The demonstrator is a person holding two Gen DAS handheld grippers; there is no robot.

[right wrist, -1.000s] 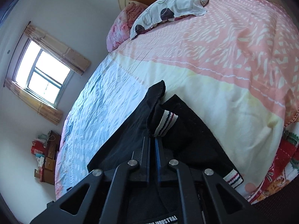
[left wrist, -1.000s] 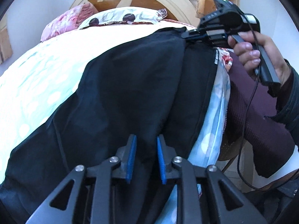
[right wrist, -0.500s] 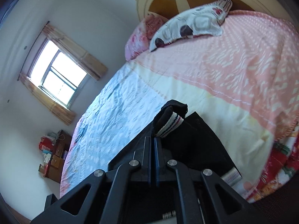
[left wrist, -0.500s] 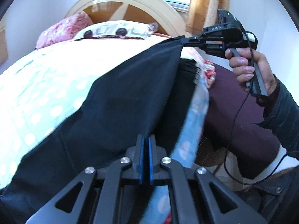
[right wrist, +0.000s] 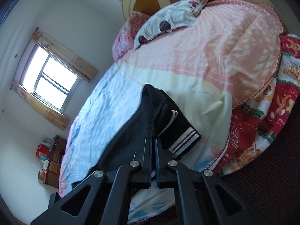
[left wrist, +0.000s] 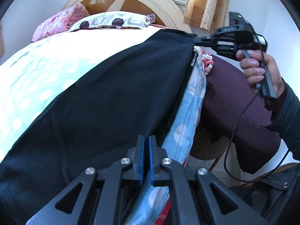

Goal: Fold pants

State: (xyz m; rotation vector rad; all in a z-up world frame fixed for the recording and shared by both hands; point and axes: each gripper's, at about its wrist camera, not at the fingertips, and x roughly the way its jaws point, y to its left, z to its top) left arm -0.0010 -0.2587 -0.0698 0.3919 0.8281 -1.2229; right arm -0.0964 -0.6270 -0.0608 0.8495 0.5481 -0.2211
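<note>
Left hand-held gripper (left wrist: 146,142): matte black frame, two angled linkage arms per side with triangular cut-outs, four round silver screws across the links, blue pads lining the inner faces of both fingers. Right hand-held gripper (right wrist: 153,144): same build, black links, four silver screws, blue pad edges. From the left wrist view the right unit also shows side-on: black boxy body, small green light on top, white lettering too small to read, slim black handle, thin black cable (left wrist: 236,131) looping down from it. Right hand (left wrist: 262,71) bare; dark grey sleeve (left wrist: 288,112) with a maroon cuff under it. Maroon textured trousers (left wrist: 234,101) on the person's leg.
</note>
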